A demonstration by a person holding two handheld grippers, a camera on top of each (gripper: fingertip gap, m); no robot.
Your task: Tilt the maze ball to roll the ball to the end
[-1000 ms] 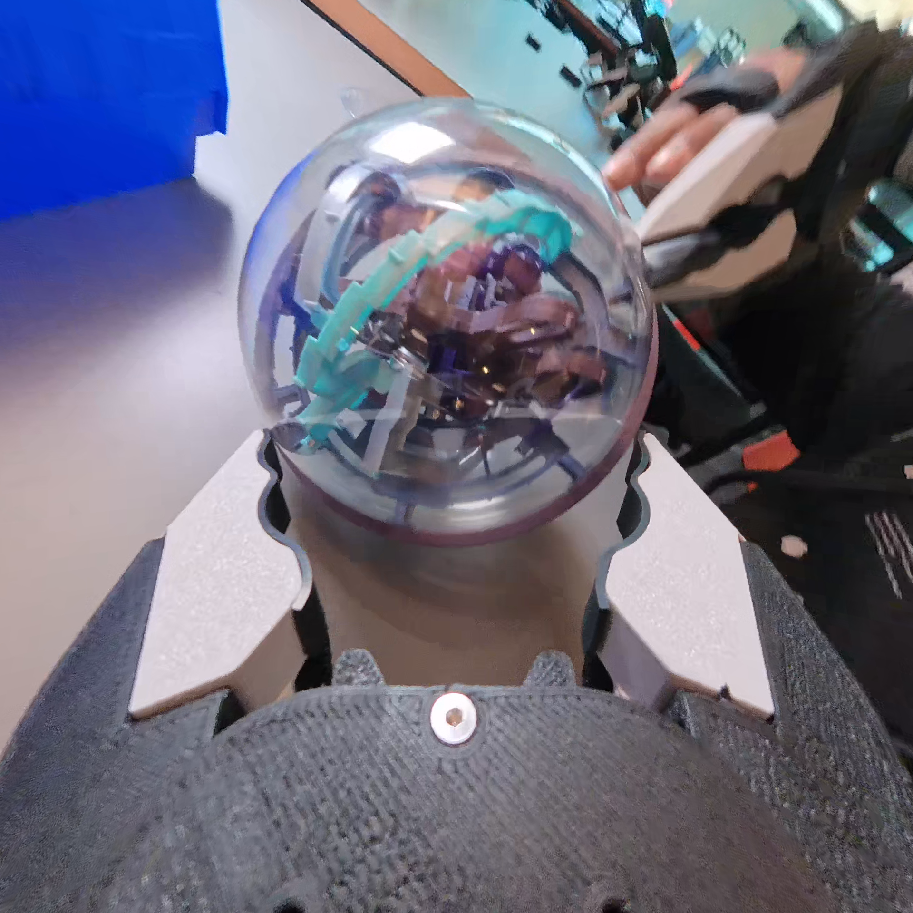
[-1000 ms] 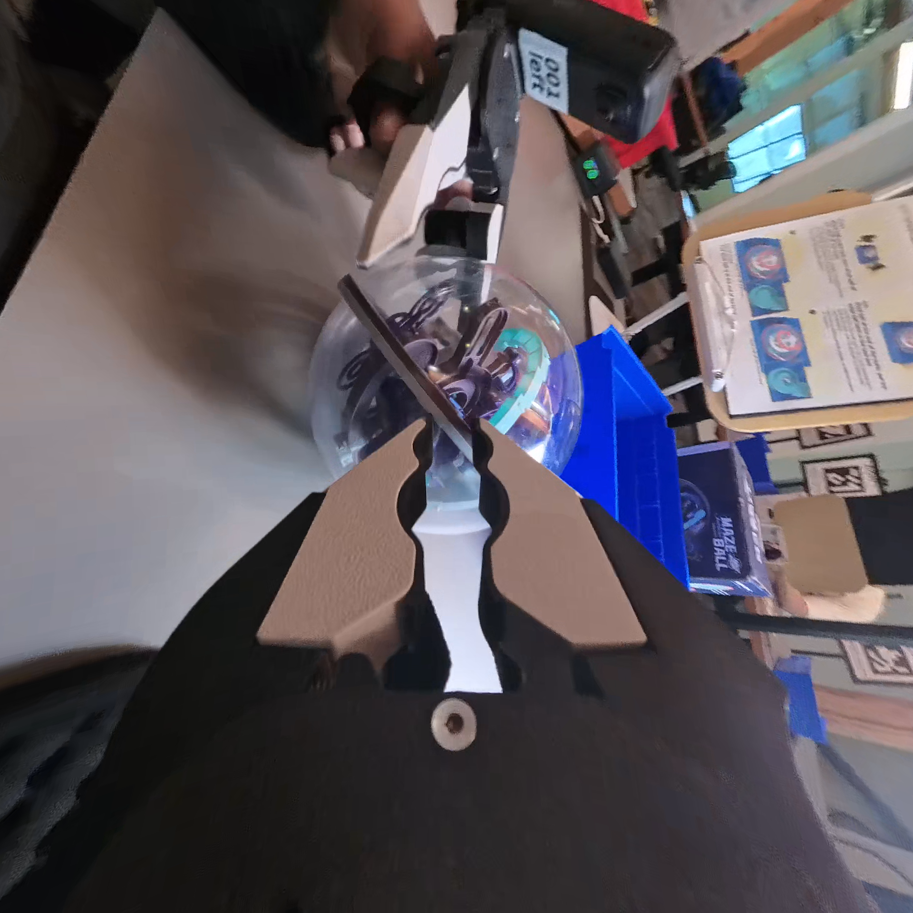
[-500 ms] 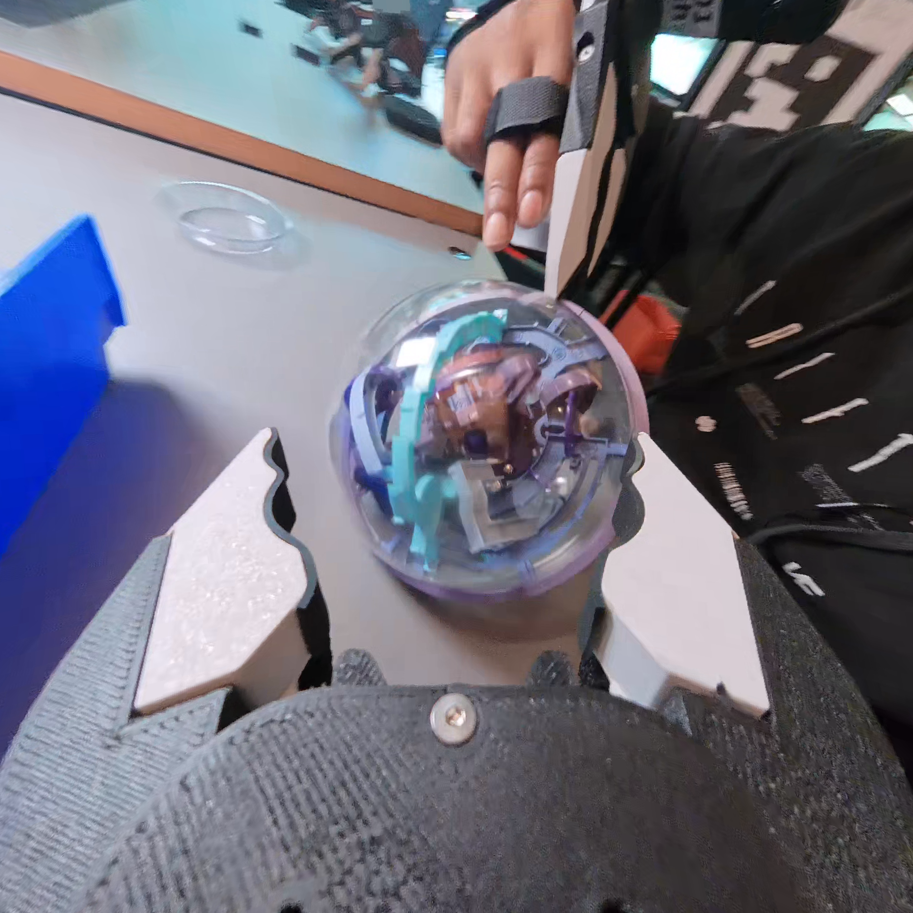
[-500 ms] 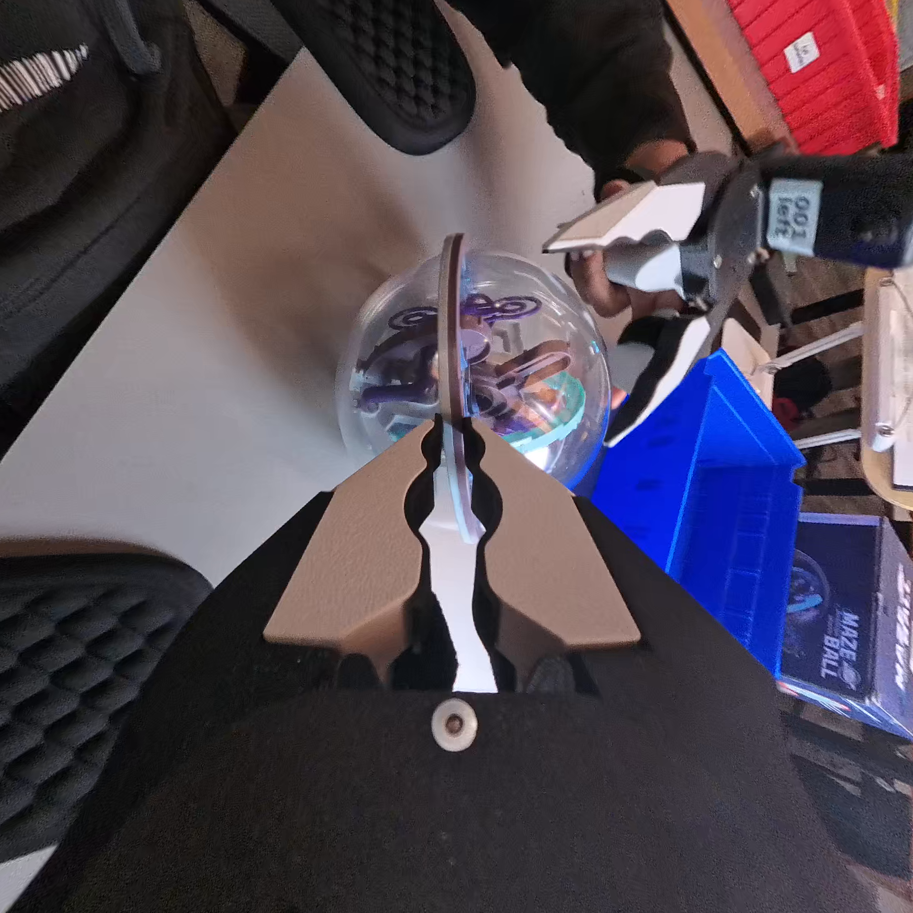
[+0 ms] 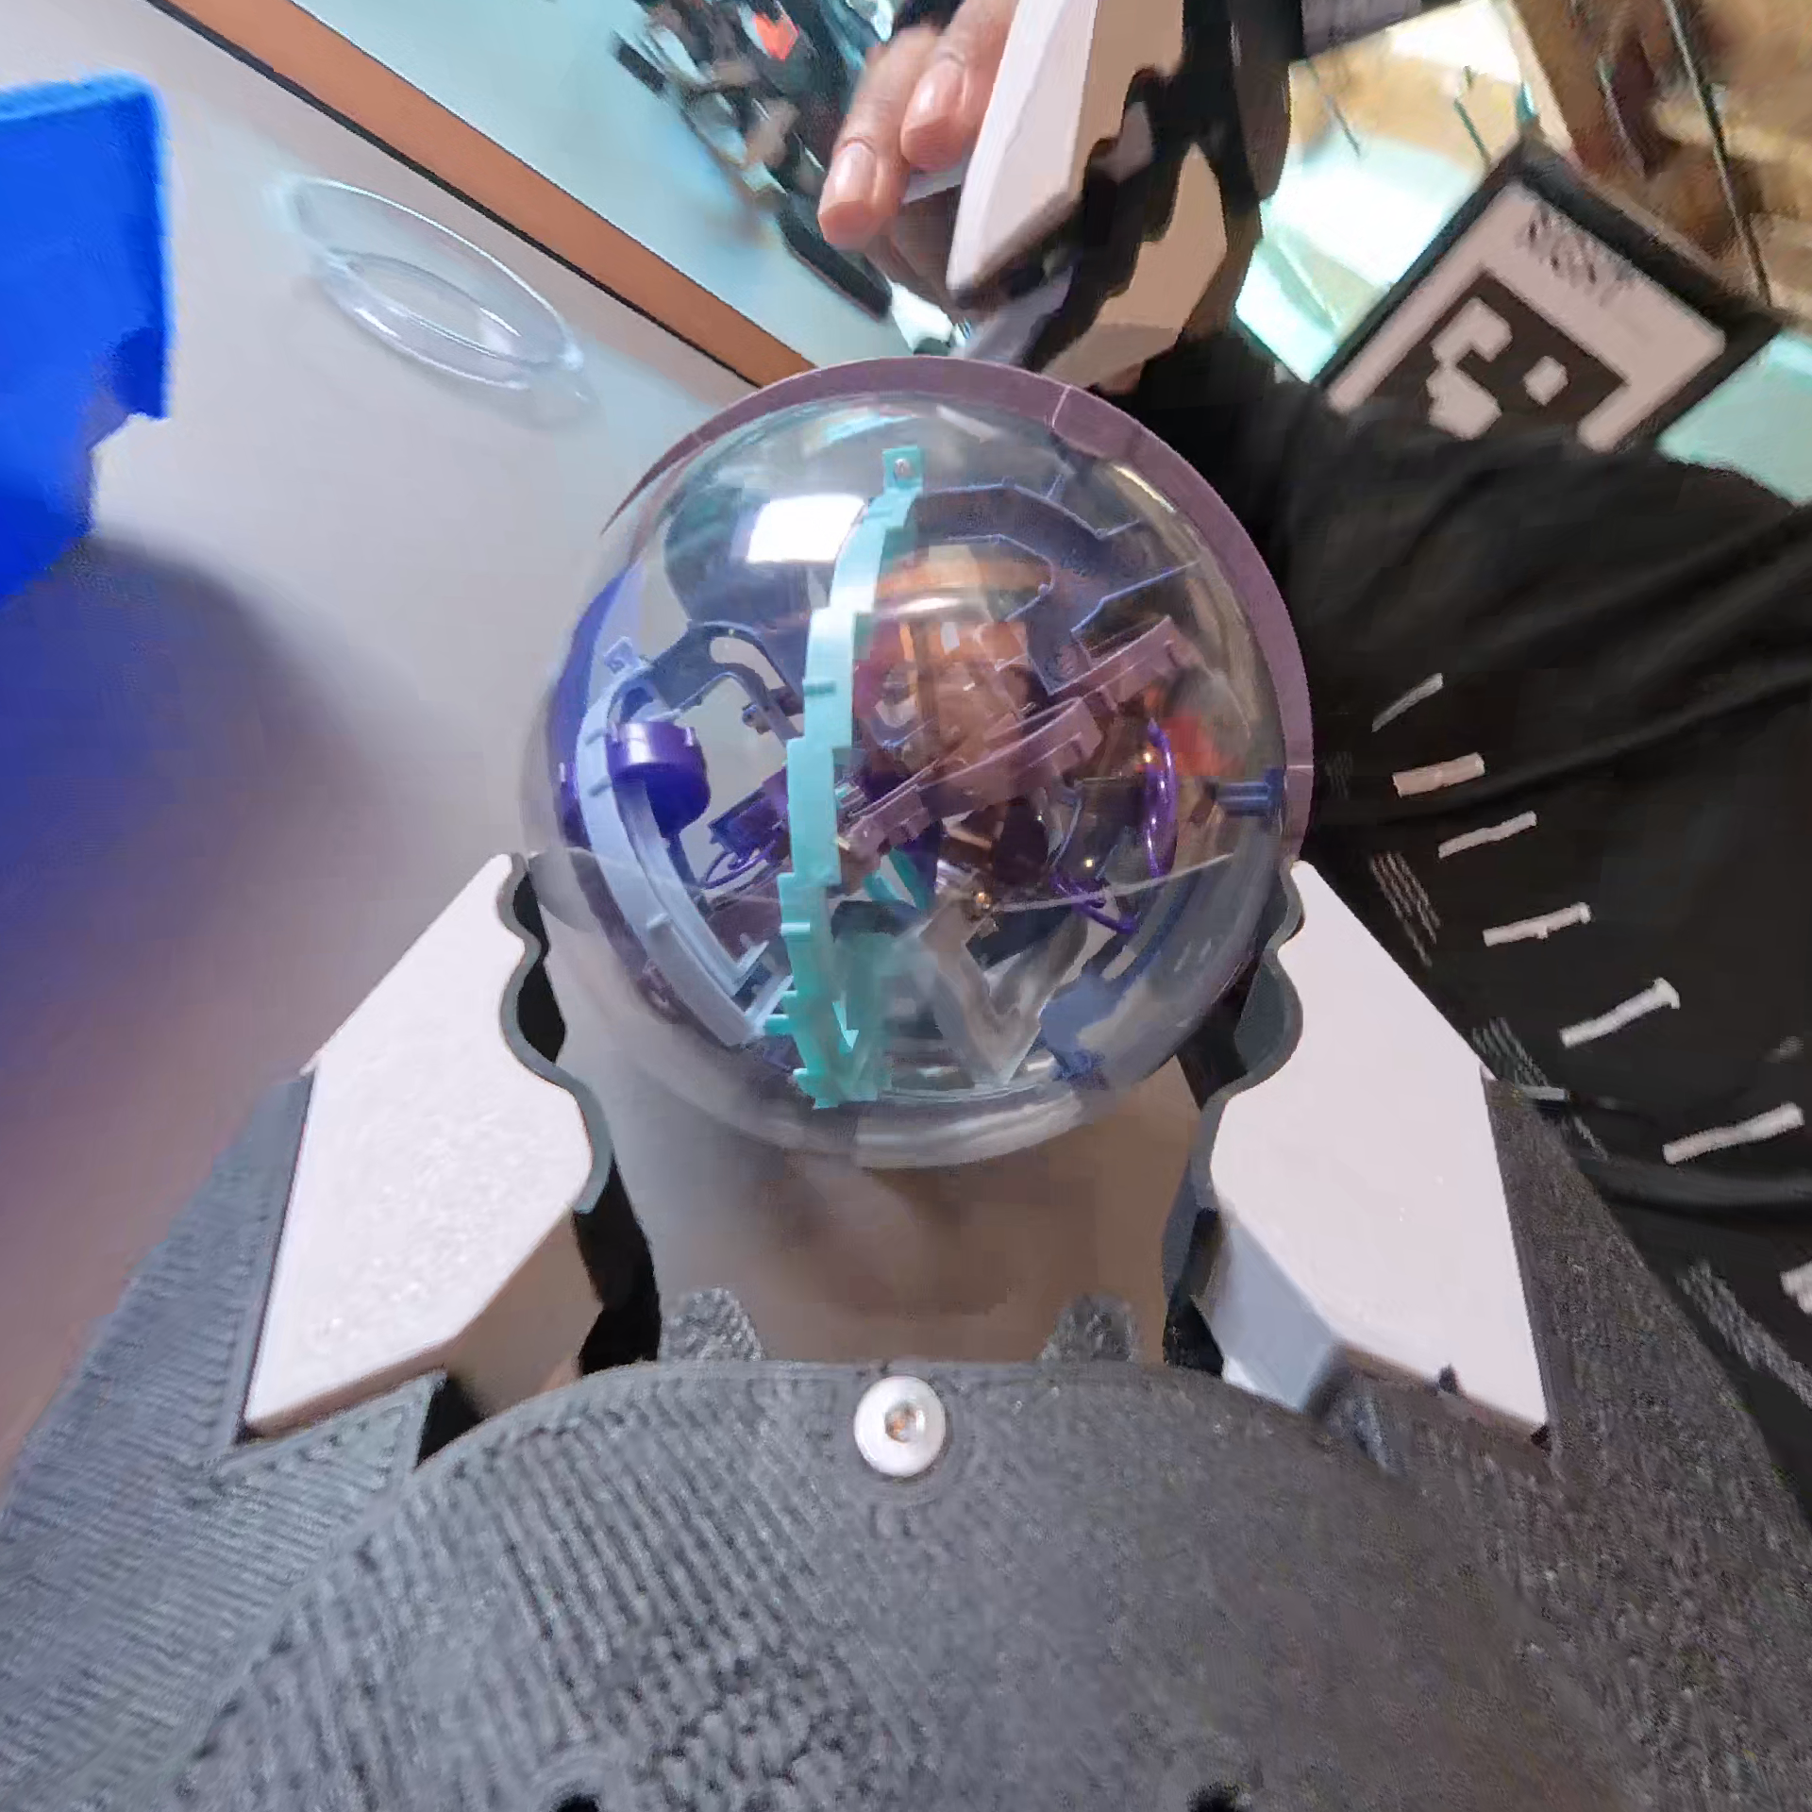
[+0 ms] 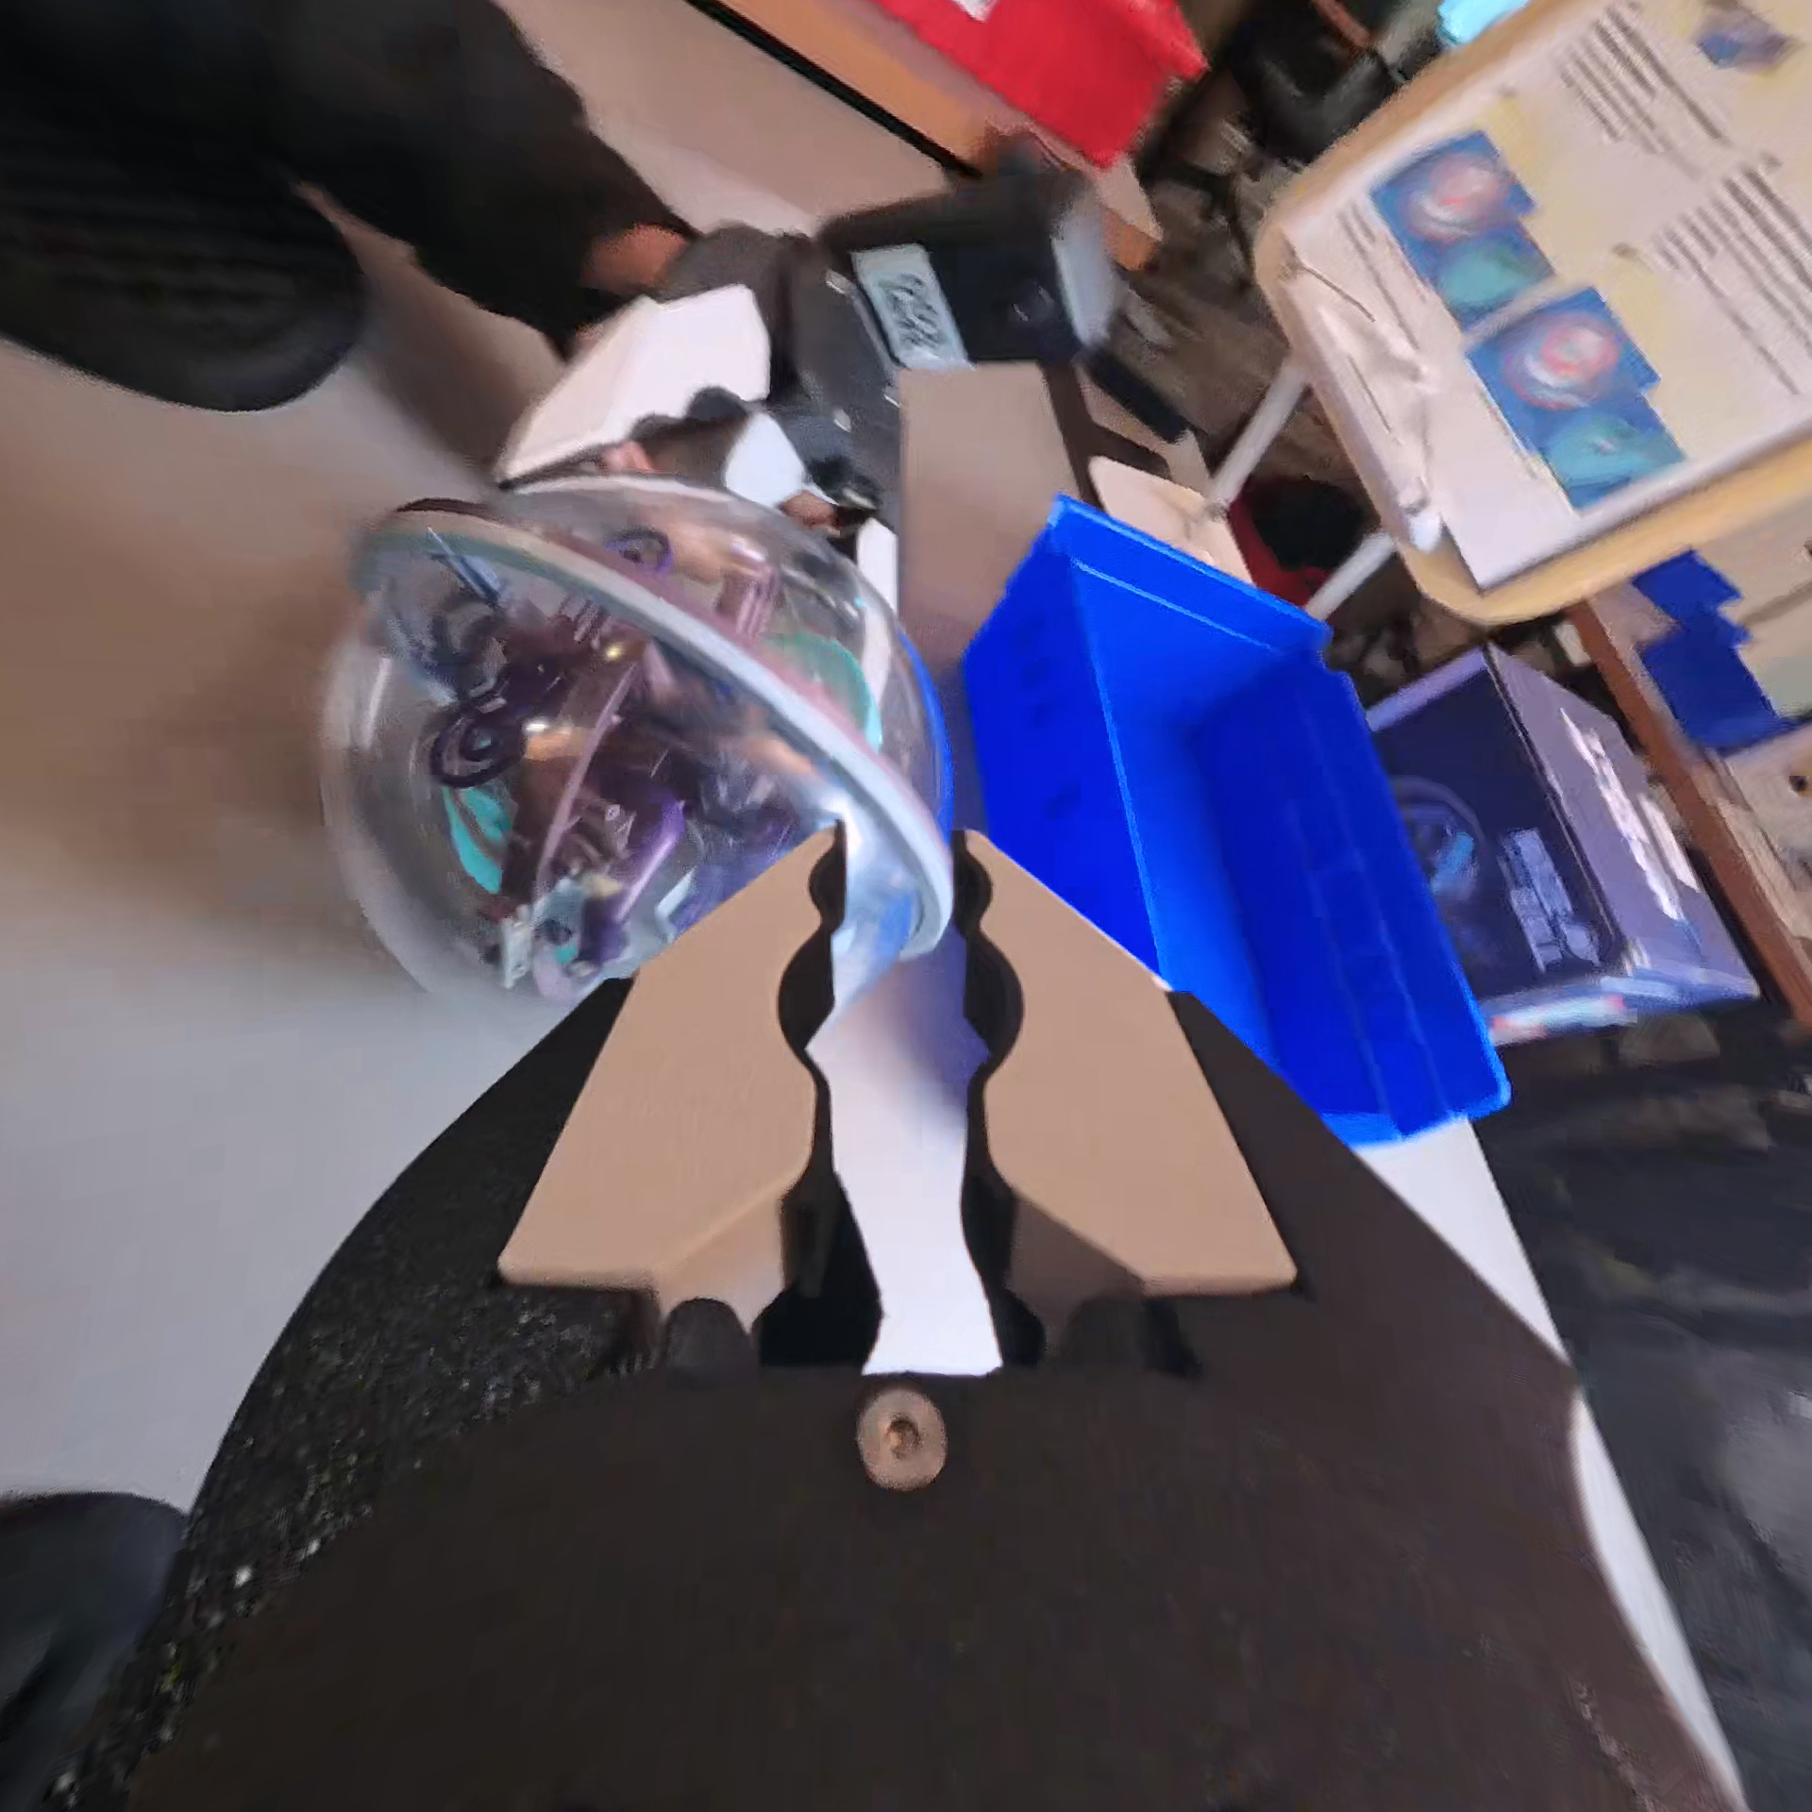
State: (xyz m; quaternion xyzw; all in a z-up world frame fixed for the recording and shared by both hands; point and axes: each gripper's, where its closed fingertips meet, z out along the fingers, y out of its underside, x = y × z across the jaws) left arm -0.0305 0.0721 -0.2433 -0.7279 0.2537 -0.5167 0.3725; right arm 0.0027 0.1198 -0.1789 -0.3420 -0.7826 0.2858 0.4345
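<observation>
Pale grey bench (image 5: 294, 608) with a wood-trimmed far edge. On it: a blue bin (image 6: 1206, 814), a clear shallow dish (image 5: 431, 294) near the far edge, and a dark blue product box (image 6: 1588, 843) past the bin. A printed instruction sheet on a board (image 6: 1569, 255) stands beyond the box, with a red crate (image 6: 1059, 59) farther back. A person's dark sleeve (image 5: 1530, 706) fills the right of the left wrist view; a black-and-white marker tag (image 5: 1530, 343) shows behind it.

The maze ball (image 5: 922, 775), a clear sphere with teal, purple and brown tracks and a purple equator ring, sits between the left gripper (image 5: 902, 873) fingers. Jaws wide open, both tips at the sphere's sides; real contact hard to tell. The small ball inside is not discernible.

Right gripper (image 6: 897, 843) jaws nearly closed, a narrow gap between them, with the ring's edge in that gap; whether they pinch it I cannot tell. In the left wrist view it shows above the sphere, a hand (image 5: 902, 108) on it.

Versus half a second ago: in the left wrist view the ring has swung from the sphere's lower side to arch over its top and right. In the right wrist view the ring, then upright, now slants diagonally, and the jaws' gap is slightly wider. Right view is motion-blurred.
</observation>
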